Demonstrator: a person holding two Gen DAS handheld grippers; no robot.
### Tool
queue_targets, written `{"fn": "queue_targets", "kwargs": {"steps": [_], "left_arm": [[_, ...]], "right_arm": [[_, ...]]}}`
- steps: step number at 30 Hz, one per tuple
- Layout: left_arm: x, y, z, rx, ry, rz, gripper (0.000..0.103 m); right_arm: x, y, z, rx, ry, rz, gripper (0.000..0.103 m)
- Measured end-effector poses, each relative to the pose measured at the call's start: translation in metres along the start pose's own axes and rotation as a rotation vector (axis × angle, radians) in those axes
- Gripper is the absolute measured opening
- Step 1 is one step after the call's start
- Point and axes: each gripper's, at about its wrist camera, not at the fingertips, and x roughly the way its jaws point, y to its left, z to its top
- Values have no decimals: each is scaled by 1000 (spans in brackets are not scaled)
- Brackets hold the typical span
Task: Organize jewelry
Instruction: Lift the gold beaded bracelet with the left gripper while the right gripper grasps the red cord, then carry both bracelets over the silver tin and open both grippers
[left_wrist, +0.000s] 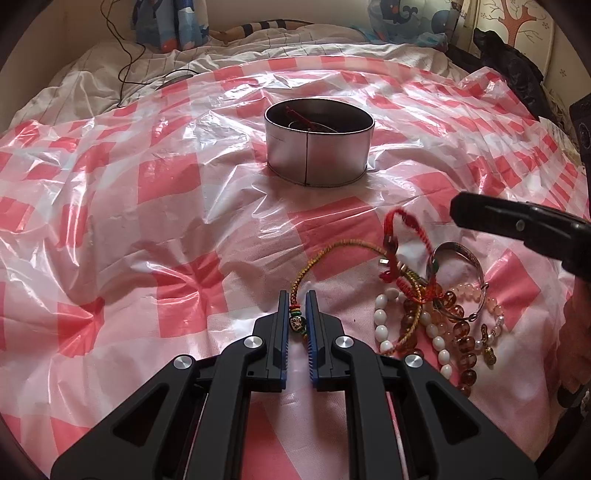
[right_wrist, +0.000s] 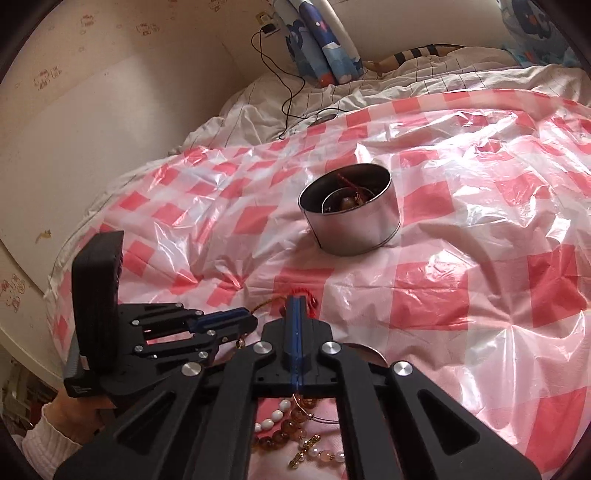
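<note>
My left gripper (left_wrist: 297, 296) is shut on a gold-green cord bracelet (left_wrist: 343, 245), pinched at its small charm. The cord loops away to the right into a jewelry pile: a red cord bracelet (left_wrist: 403, 225), a silver bangle (left_wrist: 460, 258), white beads (left_wrist: 384, 321) and amber beads (left_wrist: 463, 336). My right gripper (right_wrist: 298, 300) is shut, pads together, above the pile; the red cord (right_wrist: 303, 291) shows just past its tip. In the left wrist view the right gripper (left_wrist: 458, 210) hangs apart from the red loop. A round metal tin (left_wrist: 319, 147) (right_wrist: 354, 236) stands beyond, holding a red cord and beads.
A crinkled pink-and-white checked plastic sheet (left_wrist: 147, 184) covers the bed. A black cable (left_wrist: 125, 66) and patterned pillows (left_wrist: 170, 26) lie at the far end, and a wall (right_wrist: 92, 129) runs along the left. A hand in a white sleeve (right_wrist: 48, 435) holds the left gripper (right_wrist: 255, 319).
</note>
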Motion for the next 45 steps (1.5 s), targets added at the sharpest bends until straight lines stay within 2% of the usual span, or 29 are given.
{"fn": "queue_targets", "kwargs": {"steps": [2,4,6,8,9,10,11,14,17,18,21,29,36,42,45], "left_arm": [[0,0,0,2,0,2,8],[0,0,0,1,2,1,8],[0,0,0,1,3,1,8],[1,-1,0,2,7,1,8],[1,-1,0,3,8,2,8],[1,-1,0,5,9,3,8],[2,-2,0,6,11,2,8],[3,-2,-1,7,15,2,8],[4,-3,-1,12,17,3,8],[5,-3,-1,13,18,2,8],[5,-3,-1,11,19,0,8],[7,-3,-2,18,25,3,8],[5,-4,-1,21,13,3,8],[-12,-7,4,33,-68,1,8],[-12,-8,5,40,-71,22,8]], "right_arm": [[-5,-2,3,15,-26,4,0],[-5,-2,5,5,-15,-17,1],[5,0,4,-8,36,-40,1],[19,6,-2,-41,88,-97,2],[24,9,-5,-63,109,-115,18],[28,11,-9,-75,115,-121,48],[31,14,-12,-87,109,-136,54],[36,20,-15,-127,115,-147,52],[41,19,-17,-133,142,-123,27],[42,19,-18,-132,153,-120,8],[35,19,-16,-117,120,-87,7],[-8,-2,4,47,-27,102,4],[-11,-6,8,53,-32,52,4],[-6,-7,4,39,-11,11,4],[-4,-8,3,40,-4,-11,4]]}}
